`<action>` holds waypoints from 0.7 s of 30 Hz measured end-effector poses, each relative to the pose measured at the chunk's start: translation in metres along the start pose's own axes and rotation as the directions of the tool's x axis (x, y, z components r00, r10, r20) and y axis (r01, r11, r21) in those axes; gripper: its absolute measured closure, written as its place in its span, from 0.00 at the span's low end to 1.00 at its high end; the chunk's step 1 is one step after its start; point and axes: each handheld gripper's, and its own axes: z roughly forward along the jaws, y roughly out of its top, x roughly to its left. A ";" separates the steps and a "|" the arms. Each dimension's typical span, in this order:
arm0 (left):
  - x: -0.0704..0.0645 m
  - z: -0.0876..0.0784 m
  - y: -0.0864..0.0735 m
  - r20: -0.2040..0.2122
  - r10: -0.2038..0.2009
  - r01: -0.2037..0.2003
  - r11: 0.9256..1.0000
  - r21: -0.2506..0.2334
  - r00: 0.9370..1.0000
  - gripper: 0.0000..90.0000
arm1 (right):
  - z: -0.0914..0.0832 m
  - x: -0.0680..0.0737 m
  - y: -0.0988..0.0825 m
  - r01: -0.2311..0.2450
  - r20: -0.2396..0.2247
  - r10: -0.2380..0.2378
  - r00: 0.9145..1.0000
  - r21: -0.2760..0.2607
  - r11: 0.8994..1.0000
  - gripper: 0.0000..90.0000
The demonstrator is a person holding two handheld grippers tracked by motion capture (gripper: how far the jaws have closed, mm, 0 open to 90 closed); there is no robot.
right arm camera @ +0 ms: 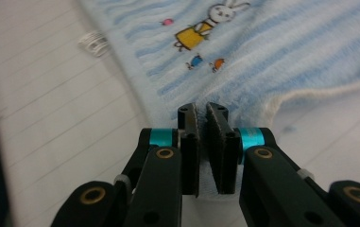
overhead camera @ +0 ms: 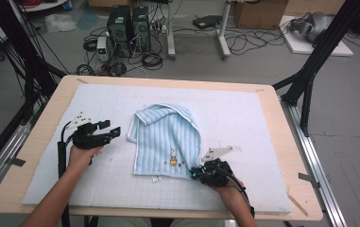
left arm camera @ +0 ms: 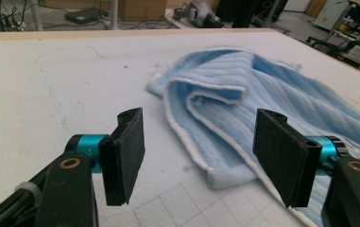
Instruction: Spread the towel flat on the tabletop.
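Observation:
A light blue striped towel [overhead camera: 168, 137] lies partly folded on the white mat, its far part turned over on itself. A small rabbit picture [right arm camera: 210, 23] is printed near its front edge. My right gripper [overhead camera: 195, 174] is at the towel's near right corner, its jaws shut with the towel's [right arm camera: 262, 56] edge pinched between the pads. My left gripper [overhead camera: 113, 131] rests to the left of the towel, a short way from its left edge. In the left gripper view that gripper [left arm camera: 201, 161] stands open with only bare mat between its pads, and the folded towel [left arm camera: 262, 94] lies just beyond.
A white gridded mat [overhead camera: 262, 123] covers most of the wooden table [overhead camera: 293, 156]. A small white label [right arm camera: 95, 42] sticks out from the towel's front edge. Computer towers [overhead camera: 128, 26], cables and black frame legs stand on the floor beyond the table.

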 end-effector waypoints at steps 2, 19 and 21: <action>0.000 0.000 0.000 0.000 0.000 0.000 1.000 0.001 1.000 0.39 | -0.005 0.004 0.000 0.007 -0.005 -0.007 1.000 -0.017 1.000 0.84; 0.002 0.003 -0.003 -0.003 -0.003 0.003 1.000 0.019 1.000 0.39 | 0.078 -0.038 0.085 -0.036 0.233 0.045 0.971 -0.043 0.998 0.67; 0.003 0.002 -0.003 -0.004 -0.005 0.005 1.000 0.019 1.000 0.39 | 0.083 -0.041 0.084 -0.041 0.226 0.046 0.973 -0.029 0.999 0.80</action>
